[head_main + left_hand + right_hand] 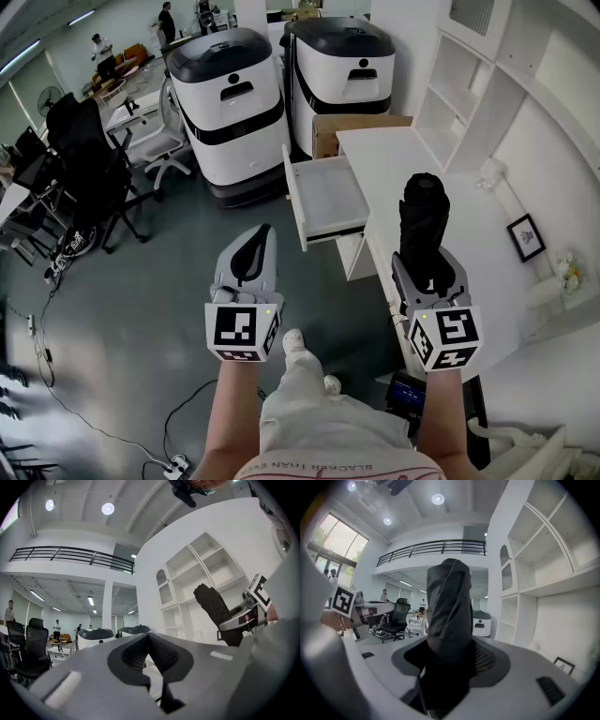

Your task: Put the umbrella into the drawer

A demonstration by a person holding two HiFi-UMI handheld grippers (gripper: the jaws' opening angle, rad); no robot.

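Note:
A folded black umbrella (424,217) stands upright over the white desk (403,164), with my right gripper (427,267) shut on its lower part. In the right gripper view the umbrella (449,604) fills the middle, and the right gripper (451,656) has its pads pressed on both sides of it. The white drawer (328,199) is pulled open from the desk's left side, and its inside looks bare. My left gripper (251,248) hovers over the floor left of the drawer, shut and empty. In the left gripper view, the left gripper (149,641) sees the umbrella (213,603) to its right.
Two large white-and-black machines (230,98) (342,70) stand behind the drawer, with a cardboard box (349,133) beside the desk. Black office chairs (89,164) are at the left. White shelves (469,84) and a small picture frame (525,236) are at the right. Cables (66,403) lie on the floor.

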